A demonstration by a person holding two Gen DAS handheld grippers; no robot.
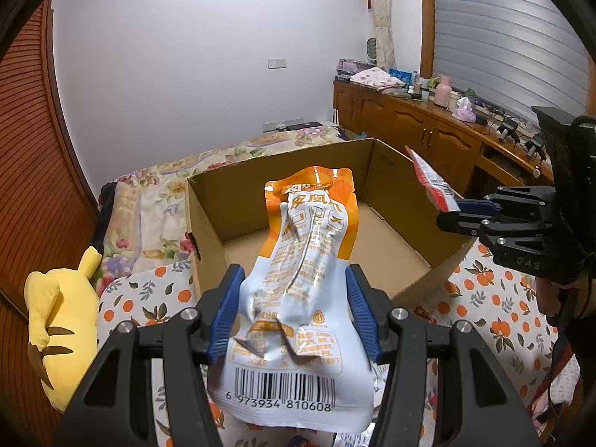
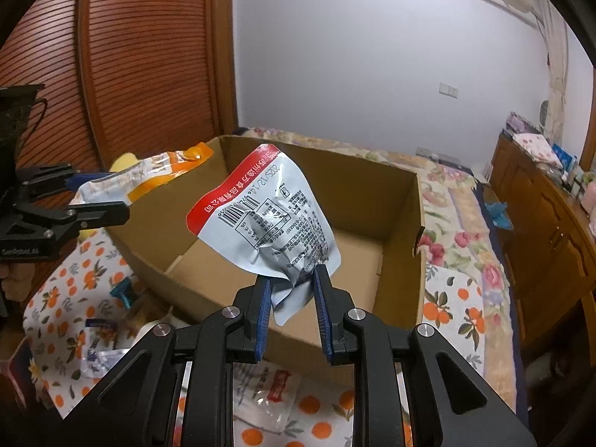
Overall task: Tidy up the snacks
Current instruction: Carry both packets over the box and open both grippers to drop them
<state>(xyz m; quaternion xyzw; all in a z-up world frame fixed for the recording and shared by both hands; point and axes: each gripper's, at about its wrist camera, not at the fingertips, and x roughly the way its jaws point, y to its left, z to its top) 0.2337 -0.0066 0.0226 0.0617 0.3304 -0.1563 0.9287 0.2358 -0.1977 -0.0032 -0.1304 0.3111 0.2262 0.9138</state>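
My left gripper is shut on an orange-and-white snack pouch, whose top end reaches out over the open cardboard box. The right gripper is shut on the corner of a red-and-silver snack pouch, which it holds above the box. In the left wrist view the right gripper comes in from the right with its red pouch over the box's right wall. The left gripper and its orange pouch show at the box's left edge in the right wrist view.
The box sits on a bed covered with an orange-fruit print cloth. More snack packets lie on the cloth in front of the box. A yellow plush toy lies at the left. A wooden sideboard runs along the right wall.
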